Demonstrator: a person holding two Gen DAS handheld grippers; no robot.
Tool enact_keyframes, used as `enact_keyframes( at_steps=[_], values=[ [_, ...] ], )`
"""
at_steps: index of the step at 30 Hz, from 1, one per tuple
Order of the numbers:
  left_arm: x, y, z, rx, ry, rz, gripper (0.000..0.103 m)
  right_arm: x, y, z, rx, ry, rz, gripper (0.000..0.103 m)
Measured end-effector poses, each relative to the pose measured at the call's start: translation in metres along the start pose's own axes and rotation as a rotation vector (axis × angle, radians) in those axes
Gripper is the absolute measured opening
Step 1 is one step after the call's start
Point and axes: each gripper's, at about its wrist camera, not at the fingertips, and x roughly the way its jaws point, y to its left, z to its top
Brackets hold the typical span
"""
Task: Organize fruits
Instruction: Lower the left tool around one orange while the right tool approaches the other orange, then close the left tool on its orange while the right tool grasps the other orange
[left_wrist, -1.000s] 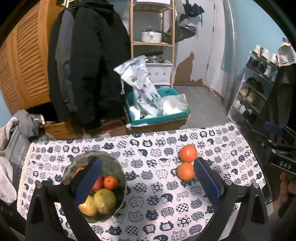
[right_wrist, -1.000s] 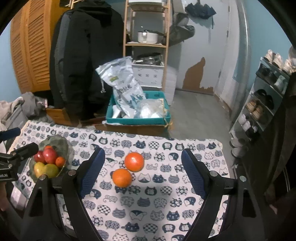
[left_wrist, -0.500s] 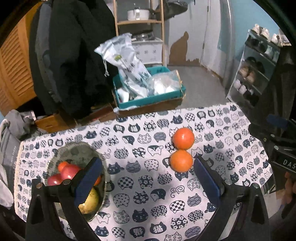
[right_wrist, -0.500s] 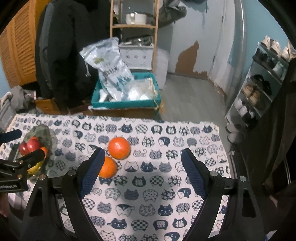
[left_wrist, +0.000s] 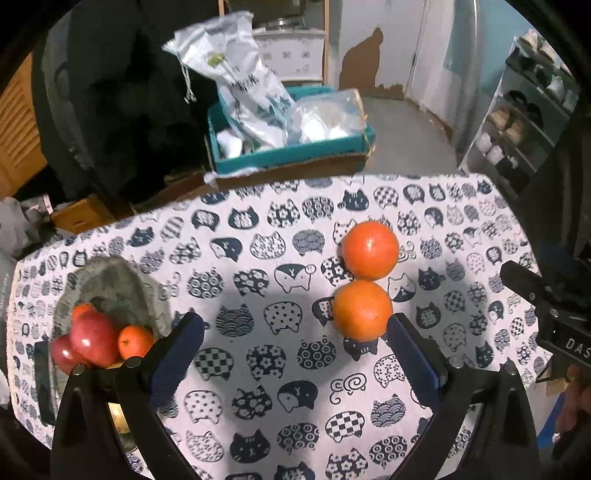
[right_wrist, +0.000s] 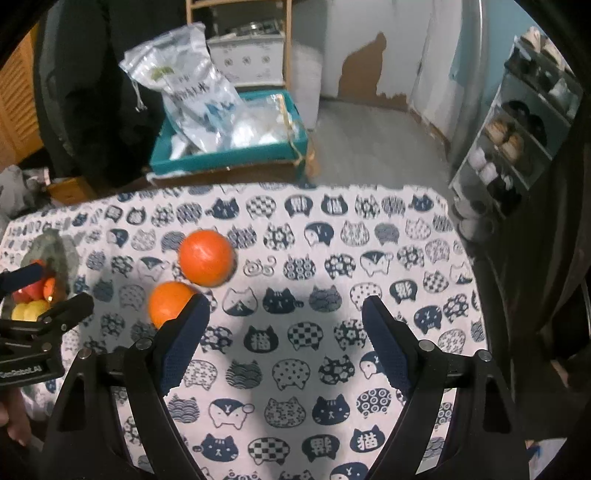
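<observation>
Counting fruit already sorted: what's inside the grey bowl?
The grey bowl holds red apples, a small orange and yellow fruit; the left gripper hides whatever lies beneath.

Dim indoor light from above and behind, soft dark shadows pooled mid-table (left_wrist: 258, 236) beneath the jaws, small glare spots on the oranges (left_wrist: 369, 249), fisheye bending and black vignetting at edges, background slightly blurred.

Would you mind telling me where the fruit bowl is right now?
The bowl sits at the tablecloth's left edge in both views, well left of the two oranges, just beyond the left claw's left finger.
</observation>
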Motion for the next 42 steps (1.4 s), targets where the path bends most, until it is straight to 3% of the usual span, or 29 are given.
enact_keyframes(
  at_steps=[21,26,29,33,38,42],
  values=[
    [0.092,-0.036,0.003,0.010,0.177,-0.064,0.100,0.083,-0.028,-0.016,0.062,0.184,-0.024,0.084],
    [0.102,-0.039,0.002,-0.012,0.195,-0.122,0.100,0.089,-0.030,-0.017,0.066,0.198,-0.023,0.084],
    [0.104,-0.040,0.000,-0.012,0.197,-0.161,0.092,0.092,-0.030,-0.016,0.069,0.202,-0.020,0.084],
    [0.106,-0.044,0.000,-0.009,0.219,-0.237,0.064,0.095,-0.031,-0.014,0.078,0.205,-0.015,0.084],
    [0.102,-0.051,0.000,0.015,0.211,-0.211,0.062,0.096,-0.026,-0.009,0.087,0.194,0.022,0.084],
    [0.094,-0.034,0.004,-0.010,0.186,-0.175,0.062,0.097,-0.017,-0.001,0.102,0.180,0.102,0.084]
  ],
)
